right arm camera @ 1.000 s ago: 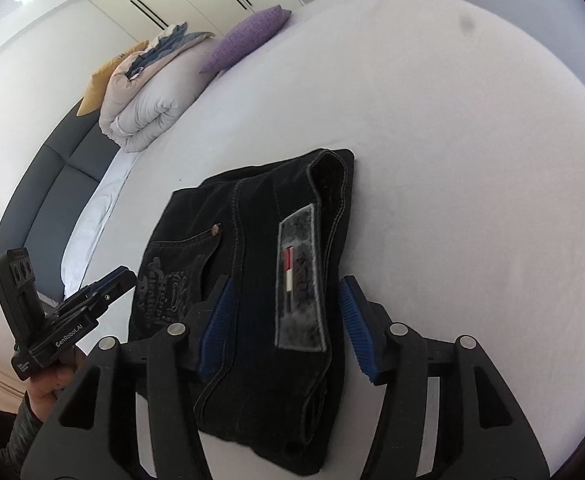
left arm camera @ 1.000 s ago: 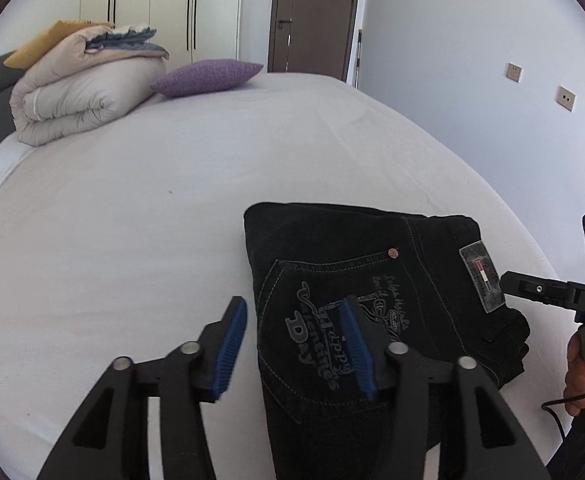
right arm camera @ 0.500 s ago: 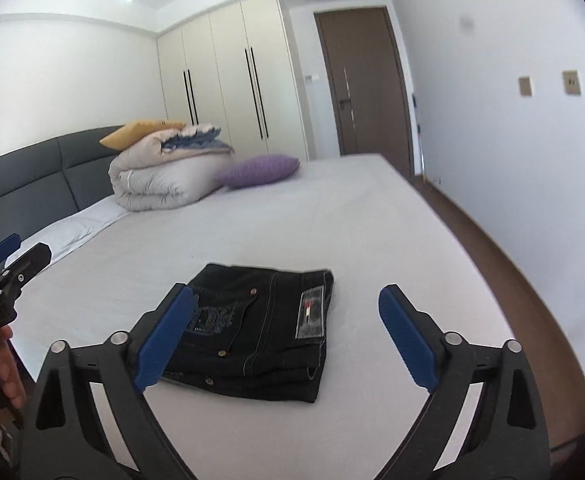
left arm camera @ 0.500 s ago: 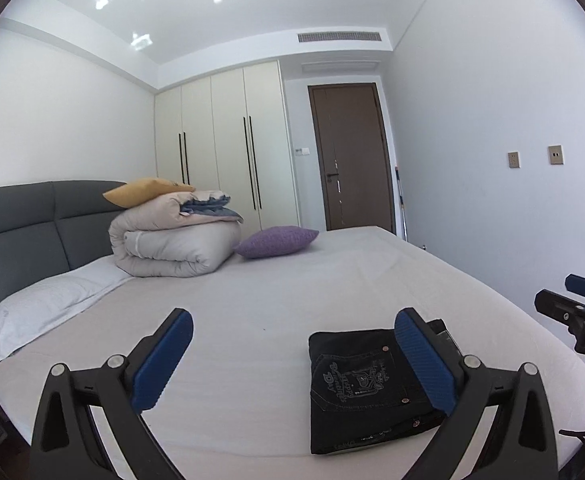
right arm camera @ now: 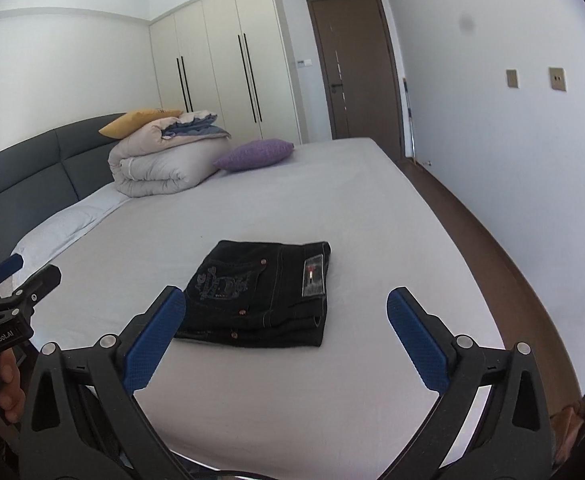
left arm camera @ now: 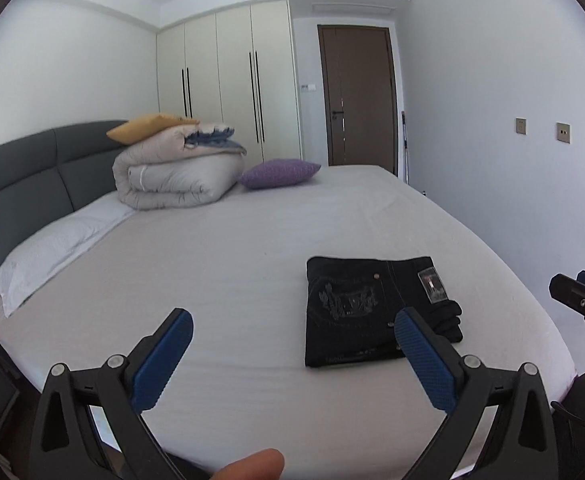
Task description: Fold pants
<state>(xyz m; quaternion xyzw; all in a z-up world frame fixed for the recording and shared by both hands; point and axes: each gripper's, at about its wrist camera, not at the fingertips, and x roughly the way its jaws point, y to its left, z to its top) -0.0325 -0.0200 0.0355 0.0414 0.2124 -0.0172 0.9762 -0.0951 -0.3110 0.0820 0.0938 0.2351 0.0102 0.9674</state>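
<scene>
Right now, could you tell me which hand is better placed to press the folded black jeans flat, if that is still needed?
Probably the right. The right tongs frame the folded black jeans almost centrally; from the left tongs the jeans sit off towards one finger. Both tongs are open and empty.

the bed (left arm camera: pixel 252 280) surface is bare on all sides of the folded pants (right arm camera: pixel 260 296), which lie near the front edge. obstacles stand well apart at the headboard end: rolled duvet (left arm camera: pixel 172 176), purple cushion (left arm camera: pixel 278 172), white pillow (left arm camera: pixel 52 252). open floor (right arm camera: pixel 492 248) runs along the right side.
</scene>
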